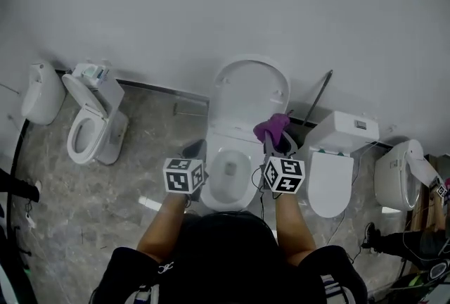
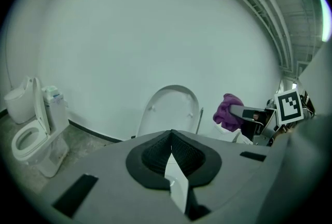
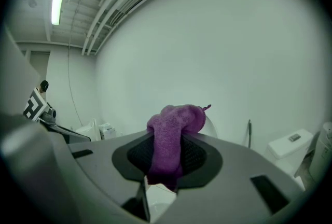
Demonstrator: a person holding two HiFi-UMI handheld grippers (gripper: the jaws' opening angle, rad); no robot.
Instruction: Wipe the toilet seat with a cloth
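The person is standing over the middle toilet (image 1: 211,186) with a gripper in each hand. The lid (image 1: 249,88) is standing up against the wall. The toilet seat (image 1: 219,148) looks to be lying down, a white ring round the bowl.

The right gripper (image 3: 167,158) is holding the purple cloth (image 3: 176,120). Its jaws are pinching the cloth in the middle, and a soft lump is sticking out past the tips. In the head view the cloth is sitting over the back right part of the seat, close to the bottom of the lid. In the left gripper view the cloth is showing against the wall, so it is most likely up in the air and not touching the seat.

The left gripper (image 2: 171,139) is holding nothing. Its jaws are pressed together with no gap. It is waiting at the left side of the bowl.

The step in hand looks like getting the cloth to the seat. No wiping seems to be going on yet.

For the next move, the right gripper needs to tip down until the cloth lump is pressing on the white ring. Then it needs to slide round the ring. The grip has to be tight so the cloth is not slipping out. The hard jaw tips should not be scraping the seat.
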